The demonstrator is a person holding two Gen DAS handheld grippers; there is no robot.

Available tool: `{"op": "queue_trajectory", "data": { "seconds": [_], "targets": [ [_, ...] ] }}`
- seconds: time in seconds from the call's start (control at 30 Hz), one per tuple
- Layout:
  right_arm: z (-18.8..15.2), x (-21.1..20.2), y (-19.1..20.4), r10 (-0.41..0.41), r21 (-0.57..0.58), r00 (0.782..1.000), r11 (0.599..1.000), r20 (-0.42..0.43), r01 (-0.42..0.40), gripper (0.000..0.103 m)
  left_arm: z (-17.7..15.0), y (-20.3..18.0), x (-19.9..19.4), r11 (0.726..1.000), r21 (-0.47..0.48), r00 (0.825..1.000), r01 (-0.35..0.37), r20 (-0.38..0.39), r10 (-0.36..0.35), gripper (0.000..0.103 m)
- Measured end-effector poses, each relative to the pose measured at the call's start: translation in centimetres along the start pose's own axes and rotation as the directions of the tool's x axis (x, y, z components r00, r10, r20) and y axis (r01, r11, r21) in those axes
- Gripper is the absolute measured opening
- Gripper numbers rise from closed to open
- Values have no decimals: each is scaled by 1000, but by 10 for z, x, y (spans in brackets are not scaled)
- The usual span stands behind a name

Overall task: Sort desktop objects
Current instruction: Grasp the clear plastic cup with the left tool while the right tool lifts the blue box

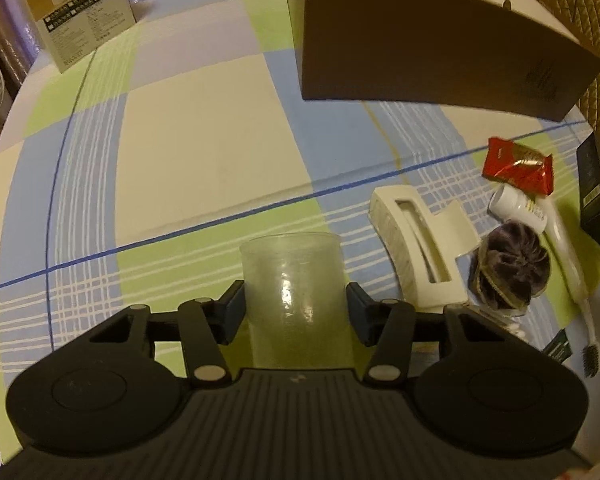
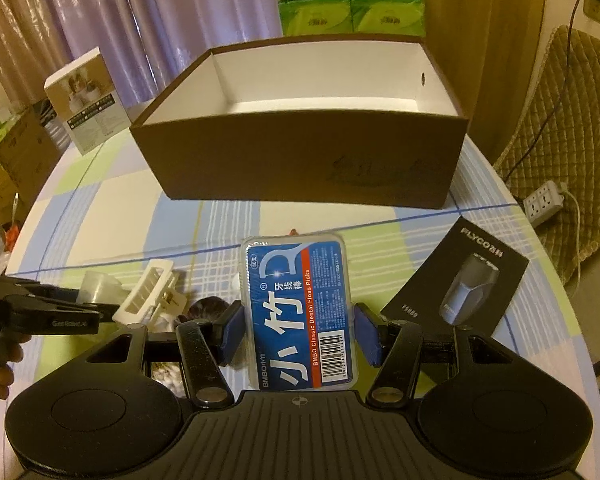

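Checked tablecloth [image 2: 112,216] under both grippers — the left gripper [image 1: 296,306] clamps a clear cup [image 1: 294,276], the right gripper [image 2: 300,330] pinches a floss-pick box [image 2: 300,312] facing the open brown box [image 2: 300,160], likely its destination.

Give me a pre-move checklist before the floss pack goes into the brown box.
1. Right gripper clamped on floss pack: ok, both pads touch its sides.
2. Brown box open: ok, no lid on it.
3. Space inside box: ok, visible floor is bare.
4. Path to box: ok, only tablecloth lies between.
5. Left gripper out of the way: ok, off to the side, holding a clear cup.
6. Pack lifted off table: cannot tell.
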State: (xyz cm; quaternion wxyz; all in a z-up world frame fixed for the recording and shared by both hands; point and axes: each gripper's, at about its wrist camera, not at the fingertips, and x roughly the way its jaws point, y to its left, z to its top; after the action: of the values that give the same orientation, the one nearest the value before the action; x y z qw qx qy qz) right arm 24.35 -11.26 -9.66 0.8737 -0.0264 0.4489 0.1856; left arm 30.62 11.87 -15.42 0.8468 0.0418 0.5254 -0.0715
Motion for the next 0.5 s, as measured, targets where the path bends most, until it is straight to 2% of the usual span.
{"op": "queue_trajectory", "data": {
  "seconds": [0.3,0.5],
  "targets": [
    [27,-10,-23,44,12,999,999,28,-44,55,28,-14,-56,1000,1,990,0,138,0,48],
    [51,-16,-38,68,11,996,998,59,-68,55,53,-37,-74,999,22,980,35,197,-38,48]
  ]
}}
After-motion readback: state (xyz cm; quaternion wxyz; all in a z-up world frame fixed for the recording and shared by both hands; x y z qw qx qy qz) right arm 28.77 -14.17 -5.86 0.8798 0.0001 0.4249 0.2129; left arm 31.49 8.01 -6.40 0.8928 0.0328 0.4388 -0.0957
